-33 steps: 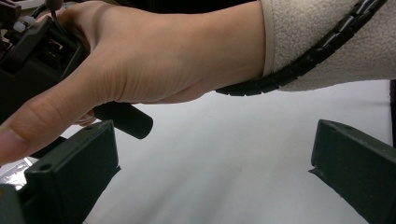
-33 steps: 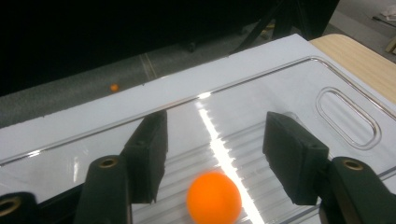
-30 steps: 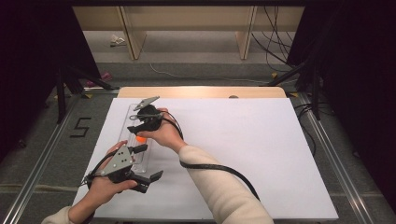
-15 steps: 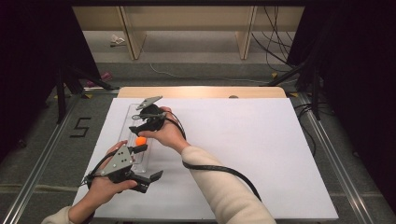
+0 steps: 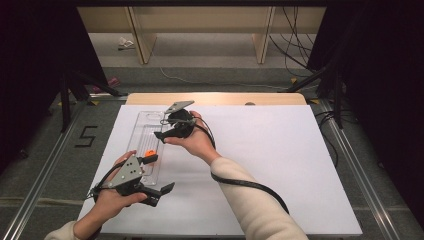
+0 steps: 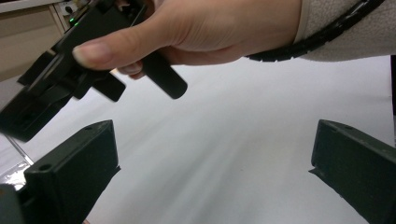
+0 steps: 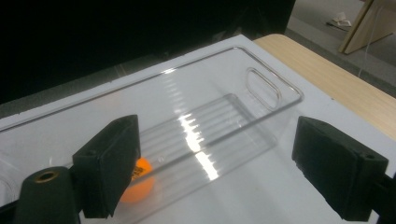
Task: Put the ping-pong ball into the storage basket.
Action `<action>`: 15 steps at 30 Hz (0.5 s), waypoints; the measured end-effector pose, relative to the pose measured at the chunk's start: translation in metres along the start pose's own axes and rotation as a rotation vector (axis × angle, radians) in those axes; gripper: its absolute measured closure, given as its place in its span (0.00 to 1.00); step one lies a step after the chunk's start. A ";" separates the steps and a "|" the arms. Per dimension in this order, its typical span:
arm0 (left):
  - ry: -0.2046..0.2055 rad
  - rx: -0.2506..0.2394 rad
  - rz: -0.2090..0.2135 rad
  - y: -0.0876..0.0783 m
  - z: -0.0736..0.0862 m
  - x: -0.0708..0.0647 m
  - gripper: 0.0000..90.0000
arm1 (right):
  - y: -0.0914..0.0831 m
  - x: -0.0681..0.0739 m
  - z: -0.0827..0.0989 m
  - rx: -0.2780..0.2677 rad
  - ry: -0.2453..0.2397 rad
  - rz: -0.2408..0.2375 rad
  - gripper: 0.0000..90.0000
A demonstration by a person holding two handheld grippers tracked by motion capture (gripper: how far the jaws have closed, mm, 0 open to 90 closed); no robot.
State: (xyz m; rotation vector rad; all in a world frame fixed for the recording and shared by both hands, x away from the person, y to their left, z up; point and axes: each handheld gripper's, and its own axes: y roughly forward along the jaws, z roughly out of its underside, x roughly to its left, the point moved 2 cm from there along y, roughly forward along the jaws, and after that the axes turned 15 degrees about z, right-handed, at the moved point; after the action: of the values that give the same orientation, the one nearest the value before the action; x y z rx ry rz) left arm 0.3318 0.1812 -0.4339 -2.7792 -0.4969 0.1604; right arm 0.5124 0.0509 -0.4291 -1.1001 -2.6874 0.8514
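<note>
A long clear plastic bin (image 5: 141, 131) lies on the left of the white table (image 5: 280, 165). An orange ball (image 5: 149, 151) rests inside its near half. My right gripper (image 5: 167, 131) hovers over the bin's far half; its jaws have just been opening and stand wide with nothing between them. In the right gripper view the gripper (image 7: 217, 140) looks down into the bin (image 7: 275, 88), and the ball (image 7: 140, 184) peeks out from behind the left jaw. My left gripper (image 5: 159, 173) is open at the bin's near end. Its own view (image 6: 212, 135) faces bare table, with the right gripper (image 6: 70, 79) above.
A wooden strip (image 5: 215, 98) borders the table's far edge. Metal rails (image 5: 40, 185) run along both sides, with dark floor beyond. The right gripper's cable (image 5: 250, 185) trails across the middle of the white table.
The right gripper has opened, let go of the orange ball and drawn away toward the bin's far end. The ball stays in the bin. The left gripper has not moved.
</note>
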 end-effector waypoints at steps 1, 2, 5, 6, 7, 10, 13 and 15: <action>0.000 0.000 0.000 0.000 0.000 0.000 0.00 | -0.002 -0.002 0.001 0.000 0.001 0.004 0.18; 0.001 0.000 0.000 0.000 0.000 0.000 0.00 | -0.005 -0.004 0.002 0.000 0.002 0.005 0.18; 0.003 0.001 -0.002 0.000 0.000 0.000 0.00 | -0.011 -0.009 0.007 0.003 0.006 0.016 0.18; 0.003 0.001 -0.003 0.000 0.000 0.000 0.00 | -0.013 -0.010 0.008 0.003 0.008 0.018 0.18; 0.002 0.000 -0.003 0.000 0.000 0.000 0.00 | -0.015 -0.012 0.009 0.002 0.010 0.022 0.18; 0.002 0.000 -0.003 0.000 0.000 0.000 0.00 | -0.021 -0.016 0.014 0.003 0.016 0.029 0.18; -0.001 0.001 -0.003 0.000 0.000 0.000 0.00 | -0.026 -0.020 0.018 0.007 0.016 0.035 0.18; 0.001 0.001 -0.004 0.000 0.000 0.000 0.00 | -0.029 -0.023 0.020 0.005 0.025 0.039 0.18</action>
State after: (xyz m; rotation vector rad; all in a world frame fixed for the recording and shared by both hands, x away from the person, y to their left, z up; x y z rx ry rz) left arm 0.3321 0.1815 -0.4339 -2.7769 -0.5015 0.1585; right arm 0.5049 0.0092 -0.4280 -1.1582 -2.6507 0.8441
